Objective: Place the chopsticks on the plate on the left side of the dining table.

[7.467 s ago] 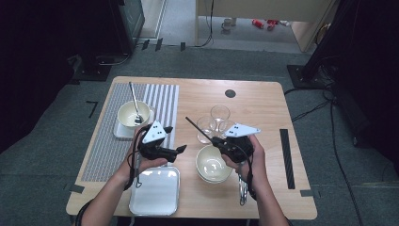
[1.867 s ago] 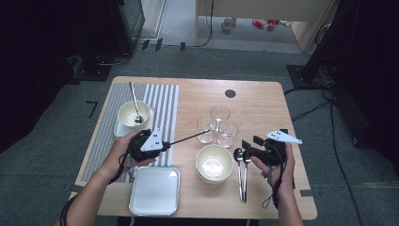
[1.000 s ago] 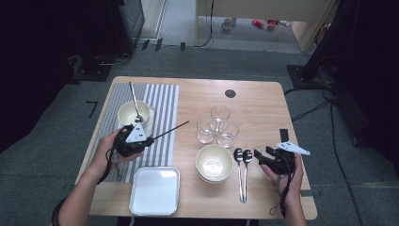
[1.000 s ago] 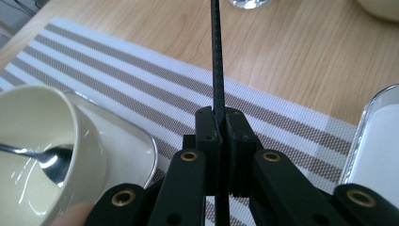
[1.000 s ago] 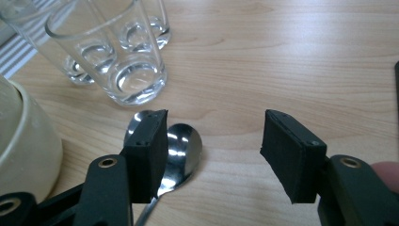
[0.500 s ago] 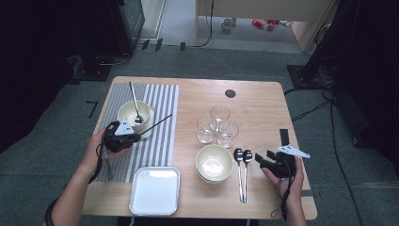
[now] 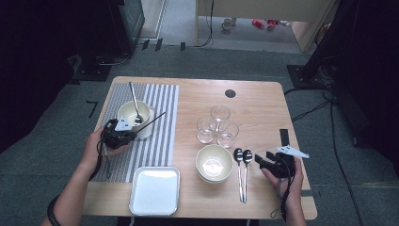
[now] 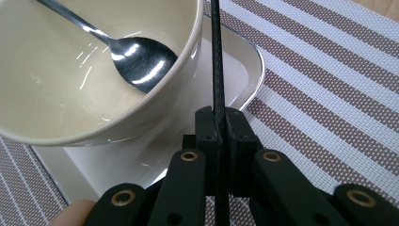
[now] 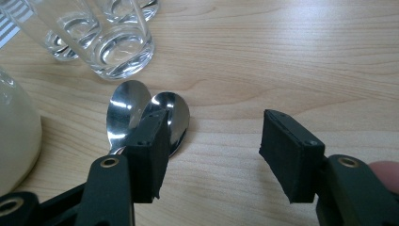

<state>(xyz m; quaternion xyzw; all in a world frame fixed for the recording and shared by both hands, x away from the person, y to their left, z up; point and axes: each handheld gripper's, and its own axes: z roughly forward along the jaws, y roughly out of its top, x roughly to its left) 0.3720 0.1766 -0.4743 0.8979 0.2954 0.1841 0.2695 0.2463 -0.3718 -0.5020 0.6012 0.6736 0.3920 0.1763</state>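
You are working at the light wooden tabletop [image 7: 263,101], left tool [image 7: 118,134] over the grey striped placemat [image 7: 162,113]. Its jaws are closed tight on a thin black stick [image 8: 217,61], which is pointing up and away just beside the cream ceramic bowl [image 7: 126,112] holding a steel spoon [image 8: 134,59]. Your right tool [image 9: 211,155] is hovering wide open and empty just beside two steel spoons [image 7: 243,157]. Judgement: you are placing the stick at the bowl; next calls for lowering it and easing the grip off.
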